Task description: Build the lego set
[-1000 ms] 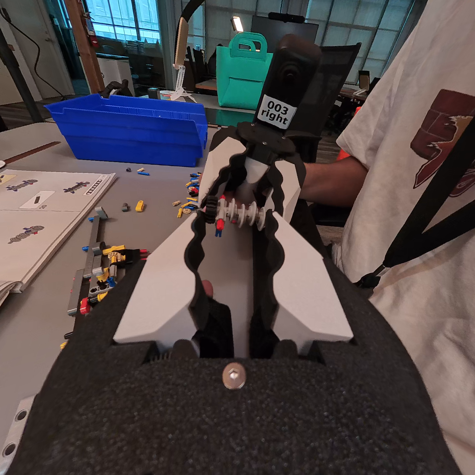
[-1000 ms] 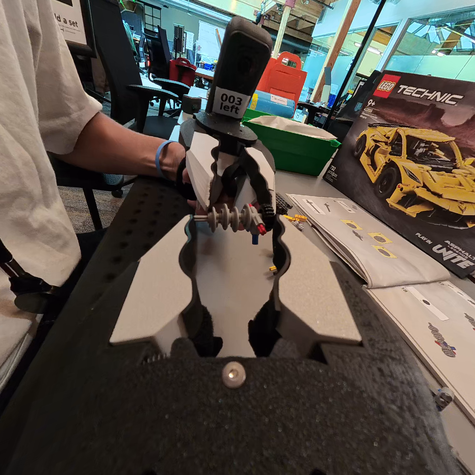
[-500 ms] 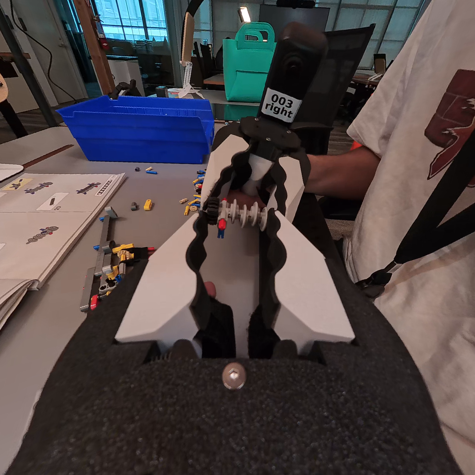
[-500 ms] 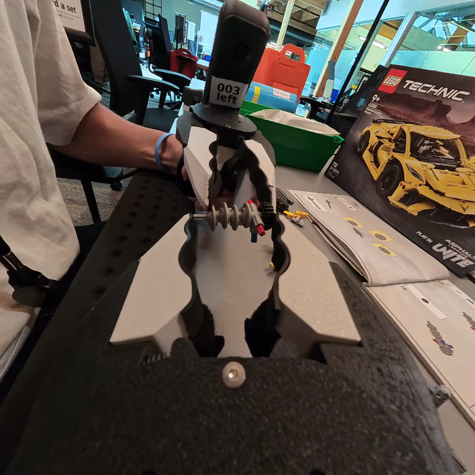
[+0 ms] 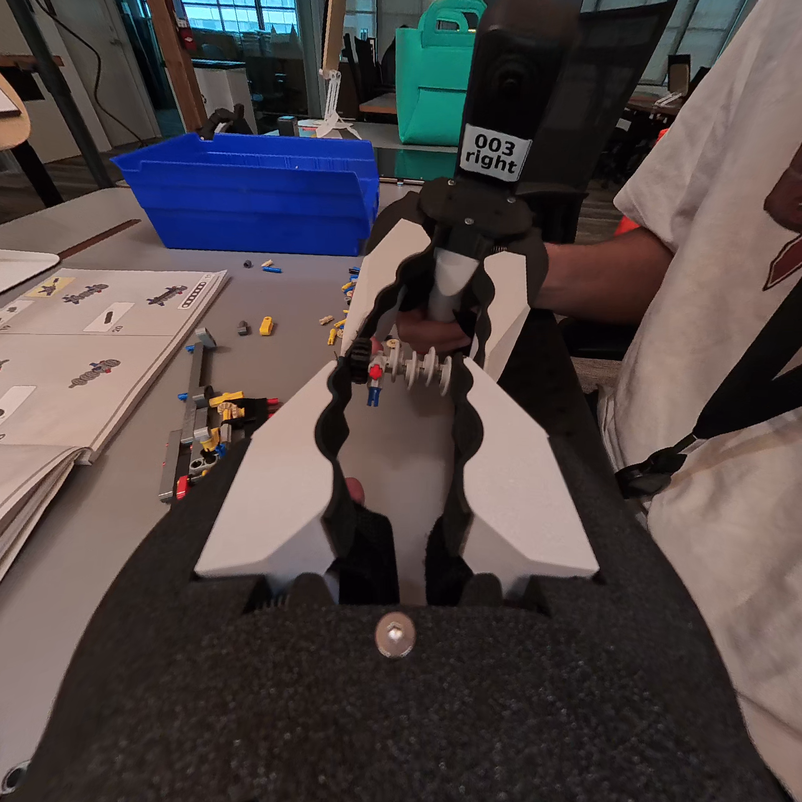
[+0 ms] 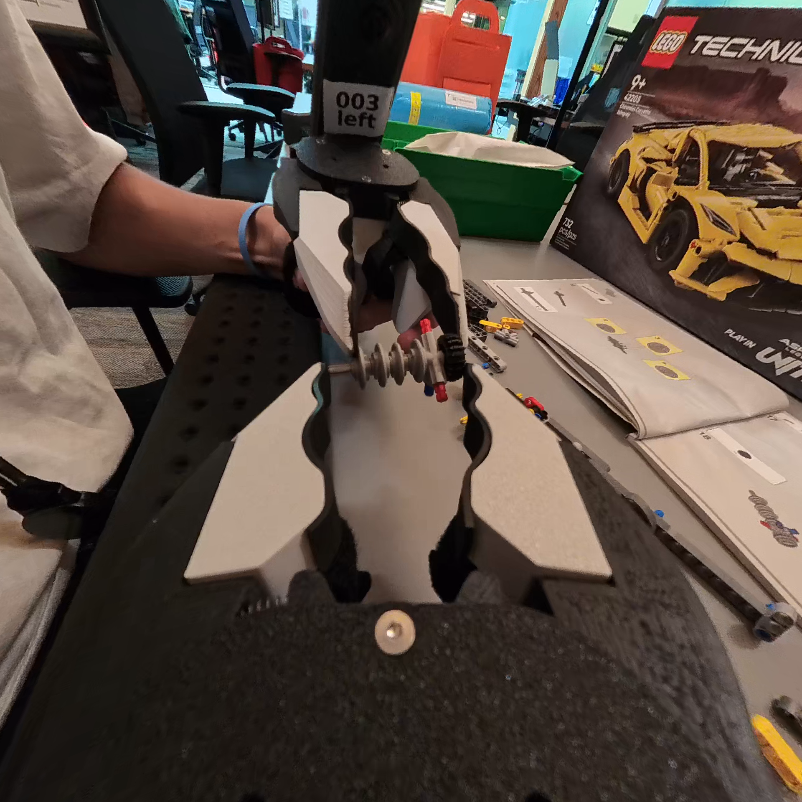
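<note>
A Lego axle assembly (image 5: 416,369) has several grey discs, a black gear at one end and a connector with red and blue pins. It is held above the grey table (image 5: 282,304). My left gripper (image 5: 403,373) is shut on it lengthwise, one fingertip at the gear and one at the bare axle end. My right gripper (image 6: 395,373) grips the same assembly (image 6: 399,360) end to end from the opposite side. Each gripper also shows in the other's view, coming down from above: the right (image 5: 412,347) and the left (image 6: 401,343).
An open instruction booklet (image 5: 87,347) and a partly built grey beam with loose small pieces (image 5: 204,425) lie on the table. A blue bin (image 5: 260,195) stands behind. In the right wrist view there are a green bin (image 6: 490,195), the set's box (image 6: 694,173) and the booklet (image 6: 629,347). A person's torso is close beside me.
The assembly has turned a little about its axle, so the red and blue pins point differently. Both grippers keep their hold and have shifted slightly.
</note>
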`<state>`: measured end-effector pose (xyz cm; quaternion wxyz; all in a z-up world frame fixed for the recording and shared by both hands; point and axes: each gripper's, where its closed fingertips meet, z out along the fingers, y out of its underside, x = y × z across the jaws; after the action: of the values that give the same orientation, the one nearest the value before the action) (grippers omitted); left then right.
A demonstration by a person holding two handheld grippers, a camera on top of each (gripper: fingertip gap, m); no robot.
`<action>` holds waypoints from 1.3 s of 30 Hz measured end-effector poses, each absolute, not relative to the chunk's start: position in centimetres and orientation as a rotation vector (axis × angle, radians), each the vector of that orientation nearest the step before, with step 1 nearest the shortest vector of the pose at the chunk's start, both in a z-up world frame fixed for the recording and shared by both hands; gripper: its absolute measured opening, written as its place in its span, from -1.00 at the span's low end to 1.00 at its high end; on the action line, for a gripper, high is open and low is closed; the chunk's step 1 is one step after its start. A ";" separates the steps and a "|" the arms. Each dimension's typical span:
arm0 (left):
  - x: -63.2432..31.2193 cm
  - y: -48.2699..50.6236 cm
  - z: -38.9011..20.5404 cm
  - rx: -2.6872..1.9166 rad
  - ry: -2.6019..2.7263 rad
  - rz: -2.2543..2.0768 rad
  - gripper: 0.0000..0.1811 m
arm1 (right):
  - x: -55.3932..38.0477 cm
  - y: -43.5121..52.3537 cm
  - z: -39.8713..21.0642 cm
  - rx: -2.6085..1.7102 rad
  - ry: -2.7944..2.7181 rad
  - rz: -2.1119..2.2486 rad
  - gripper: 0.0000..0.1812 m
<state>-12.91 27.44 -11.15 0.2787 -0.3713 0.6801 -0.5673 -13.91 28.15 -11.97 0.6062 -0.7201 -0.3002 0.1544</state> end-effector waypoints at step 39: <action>-12.3 27.5 -13.2 -0.917 1.892 -1.268 -0.60 | -13.9 28.7 -15.1 -1.788 -0.819 0.163 -0.30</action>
<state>-12.30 27.45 -13.16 0.3365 -0.3518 0.7255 -0.4864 -13.87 28.66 -15.12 0.5516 -0.7557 -0.3463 0.0689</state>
